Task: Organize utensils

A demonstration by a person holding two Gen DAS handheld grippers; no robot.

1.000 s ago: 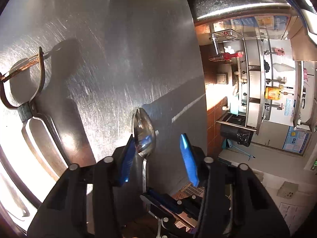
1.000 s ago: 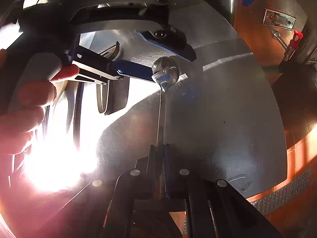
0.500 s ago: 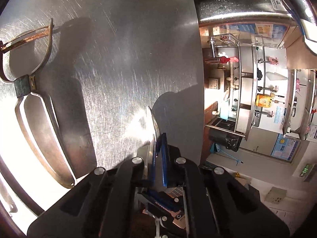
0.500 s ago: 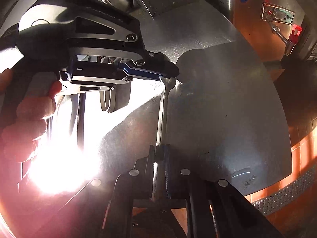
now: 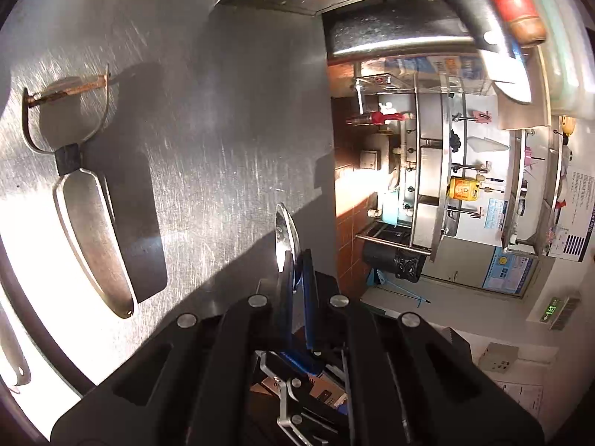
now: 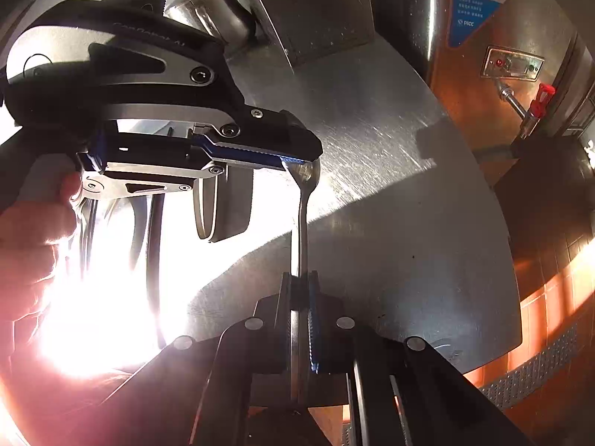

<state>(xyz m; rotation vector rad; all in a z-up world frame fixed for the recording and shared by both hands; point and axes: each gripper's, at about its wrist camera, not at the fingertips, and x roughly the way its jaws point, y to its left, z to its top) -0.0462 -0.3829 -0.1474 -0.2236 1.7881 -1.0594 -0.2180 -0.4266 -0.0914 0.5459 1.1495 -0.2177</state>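
Note:
A steel spoon (image 6: 303, 219) is held at both ends above the steel table. My right gripper (image 6: 299, 278) is shut on its handle. My left gripper (image 5: 295, 260) is shut on its bowl (image 5: 284, 232); in the right wrist view the left gripper (image 6: 297, 161) comes in from the left and clamps the bowl. A metal peeler (image 5: 87, 223) lies flat on the table at the left. A cleaver with a red-brown wooden handle (image 5: 509, 3) shows at the top right of the left wrist view.
The steel table (image 6: 409, 223) ends at a rounded edge on the right, with tiled floor beyond. A steel cylinder holder (image 6: 219, 11) stands at the back. Strong sun glare (image 6: 96, 278) washes out the left. Another utensil handle (image 5: 11, 356) lies at the far left.
My left gripper went from open around the spoon bowl to shut on it. The spoon now stands edge-on in the left wrist view, and both grippers have shifted slightly.

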